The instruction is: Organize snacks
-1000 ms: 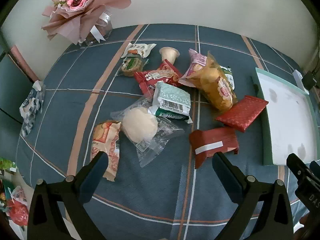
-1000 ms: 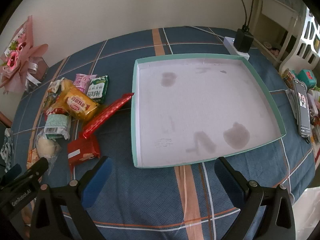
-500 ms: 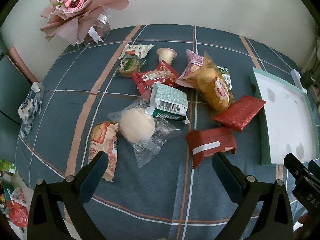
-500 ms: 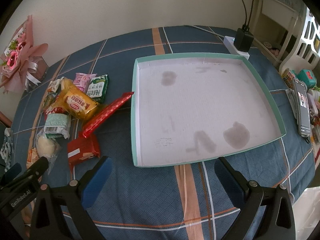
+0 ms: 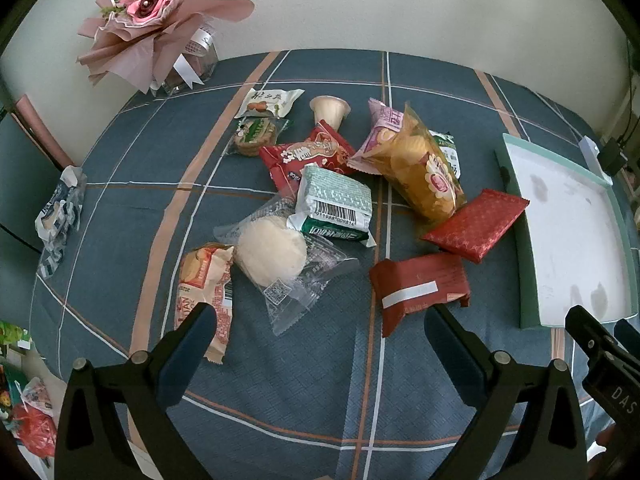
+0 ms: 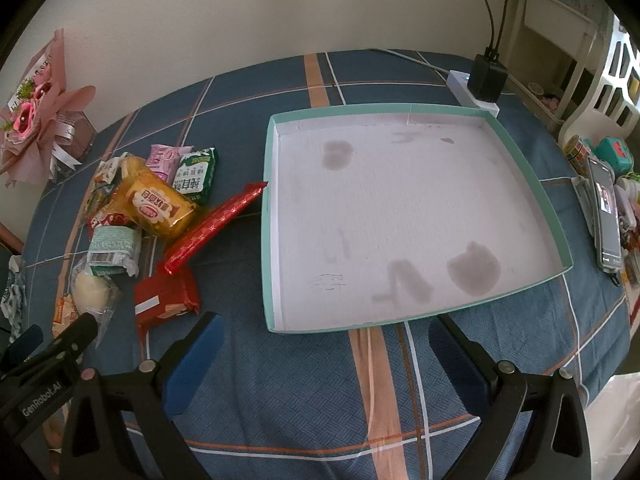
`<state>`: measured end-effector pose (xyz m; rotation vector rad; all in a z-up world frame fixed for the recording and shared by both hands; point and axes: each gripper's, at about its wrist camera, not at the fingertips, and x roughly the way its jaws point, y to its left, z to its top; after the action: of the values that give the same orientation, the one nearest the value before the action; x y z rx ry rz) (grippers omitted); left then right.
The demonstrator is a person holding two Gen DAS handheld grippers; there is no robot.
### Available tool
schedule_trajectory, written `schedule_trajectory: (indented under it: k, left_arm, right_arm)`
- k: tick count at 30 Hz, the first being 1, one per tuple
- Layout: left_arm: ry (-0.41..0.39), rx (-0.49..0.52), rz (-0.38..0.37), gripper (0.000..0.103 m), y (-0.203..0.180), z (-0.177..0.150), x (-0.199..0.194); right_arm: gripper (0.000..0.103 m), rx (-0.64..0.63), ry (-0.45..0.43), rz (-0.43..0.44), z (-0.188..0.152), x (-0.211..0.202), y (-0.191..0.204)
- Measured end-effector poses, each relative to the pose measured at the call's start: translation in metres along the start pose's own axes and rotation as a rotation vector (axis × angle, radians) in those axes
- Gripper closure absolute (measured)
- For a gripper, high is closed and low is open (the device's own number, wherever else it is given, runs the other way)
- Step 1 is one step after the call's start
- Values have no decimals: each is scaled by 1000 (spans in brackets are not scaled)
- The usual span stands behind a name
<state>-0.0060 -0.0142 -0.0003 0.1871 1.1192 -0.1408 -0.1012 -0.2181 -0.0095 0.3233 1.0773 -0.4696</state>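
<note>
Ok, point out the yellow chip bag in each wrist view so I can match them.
Left wrist: yellow chip bag lies upper centre-right, its near end by the flat red packet.
Right wrist: yellow chip bag lies far left, within the snack pile.
Shared landmark: the teal-rimmed tray, beside the flat red packet in both.

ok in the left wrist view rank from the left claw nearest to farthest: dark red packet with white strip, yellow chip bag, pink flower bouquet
1. Dark red packet with white strip: just ahead of the left claw, right side.
2. Yellow chip bag: mid-table, right of centre.
3. Pink flower bouquet: far left corner by the wall.
</note>
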Motion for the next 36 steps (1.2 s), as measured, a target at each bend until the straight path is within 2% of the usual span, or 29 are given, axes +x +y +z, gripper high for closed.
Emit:
schedule_trajectory:
  k: [36]
  left_arm:
    - [8,7,4,0,-4,-2,3]
  right_arm:
    - [0,-2,4,-7,-1,3,0]
